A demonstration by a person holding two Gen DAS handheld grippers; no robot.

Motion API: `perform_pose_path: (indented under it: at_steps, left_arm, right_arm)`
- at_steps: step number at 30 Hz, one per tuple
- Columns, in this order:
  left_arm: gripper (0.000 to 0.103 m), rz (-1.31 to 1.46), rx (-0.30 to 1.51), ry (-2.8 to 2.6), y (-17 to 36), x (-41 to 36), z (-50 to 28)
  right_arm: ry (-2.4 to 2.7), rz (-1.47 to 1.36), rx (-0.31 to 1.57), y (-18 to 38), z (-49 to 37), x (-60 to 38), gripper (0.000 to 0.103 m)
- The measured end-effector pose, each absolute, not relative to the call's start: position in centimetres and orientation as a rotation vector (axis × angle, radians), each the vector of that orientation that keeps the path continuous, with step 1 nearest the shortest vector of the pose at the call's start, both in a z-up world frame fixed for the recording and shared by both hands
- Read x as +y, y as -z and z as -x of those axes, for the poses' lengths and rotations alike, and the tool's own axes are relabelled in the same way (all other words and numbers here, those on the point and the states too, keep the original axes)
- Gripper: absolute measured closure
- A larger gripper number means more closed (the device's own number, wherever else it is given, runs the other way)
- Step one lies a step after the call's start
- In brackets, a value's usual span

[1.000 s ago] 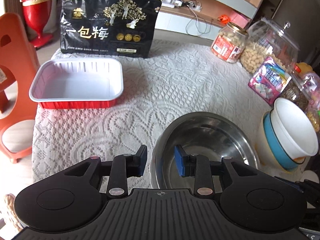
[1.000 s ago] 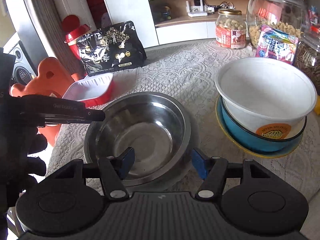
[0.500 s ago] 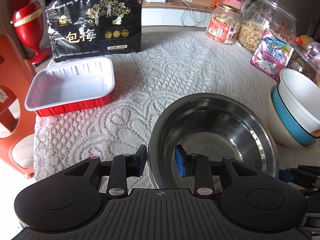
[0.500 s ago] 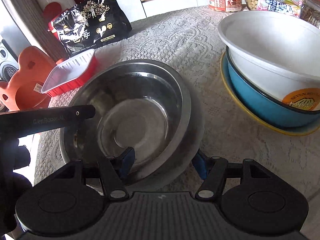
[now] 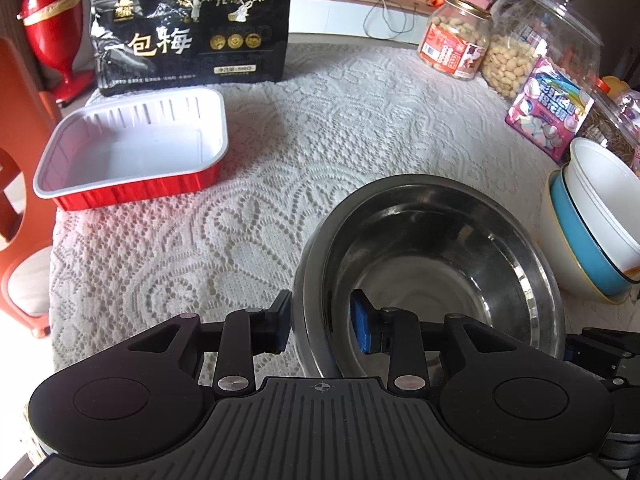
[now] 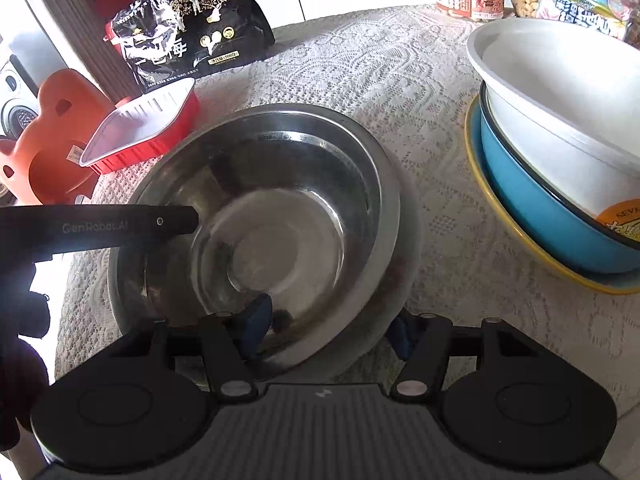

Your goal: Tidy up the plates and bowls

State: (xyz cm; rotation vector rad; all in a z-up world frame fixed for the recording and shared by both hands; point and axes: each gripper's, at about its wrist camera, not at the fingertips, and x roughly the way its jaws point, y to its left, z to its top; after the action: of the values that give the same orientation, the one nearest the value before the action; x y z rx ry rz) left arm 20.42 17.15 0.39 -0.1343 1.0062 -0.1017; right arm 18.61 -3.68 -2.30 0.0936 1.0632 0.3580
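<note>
While both grippers straddle the near rim of the steel bowl (image 5: 436, 264) mid-table, left gripper (image 5: 320, 322) narrow, right gripper (image 6: 328, 330) wider and just been closing, uneven pinches could tip it.

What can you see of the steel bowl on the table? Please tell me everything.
The steel bowl is round, shiny metal with a wide rolled rim, empty and upright on the white lace tablecloth. The left gripper straddles its near rim, one finger inside, one outside. The right gripper straddles another part of the rim and has just been closing.
</note>
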Motion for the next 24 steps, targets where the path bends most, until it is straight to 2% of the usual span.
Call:
perform_pose_path:
  at_steps: [10,24]
  left_arm:
    - [0.069,0.11,0.987,0.046,-0.6,17.5,-20.4]
    - [0.074,0.092,0.953,0.044,-1.0,17.1,-20.1]
  right_arm:
    - [-0.324,0.007,0.935,0.5,-21.6,-1.9,0.045]
    - [-0.327,-0.001,1.003,2.4,-21.7,-2.4,0.047]
